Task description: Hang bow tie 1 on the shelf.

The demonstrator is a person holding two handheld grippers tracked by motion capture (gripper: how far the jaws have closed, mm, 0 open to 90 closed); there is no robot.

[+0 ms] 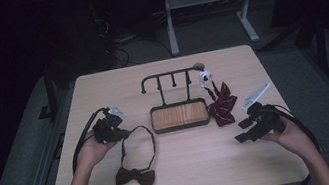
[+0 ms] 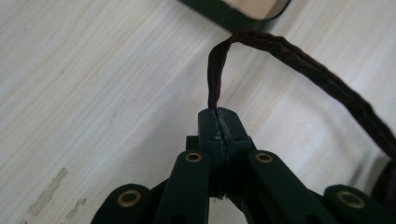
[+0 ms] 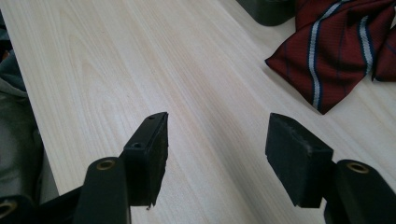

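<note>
Pale table — left gripper pinching bow-tie strap, palm up

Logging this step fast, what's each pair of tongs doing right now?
Left tongs: closed on the dark bow tie's neck strap.
Right tongs: open, holding nothing.

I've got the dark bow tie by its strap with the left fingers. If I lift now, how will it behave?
Probably floppy: the strap bends limply out of the left gripper. The bow tie looks like light cloth, so the bow should trail and swing under the strap. The thin strap might slip, though the fingers look fully shut on it.
</note>
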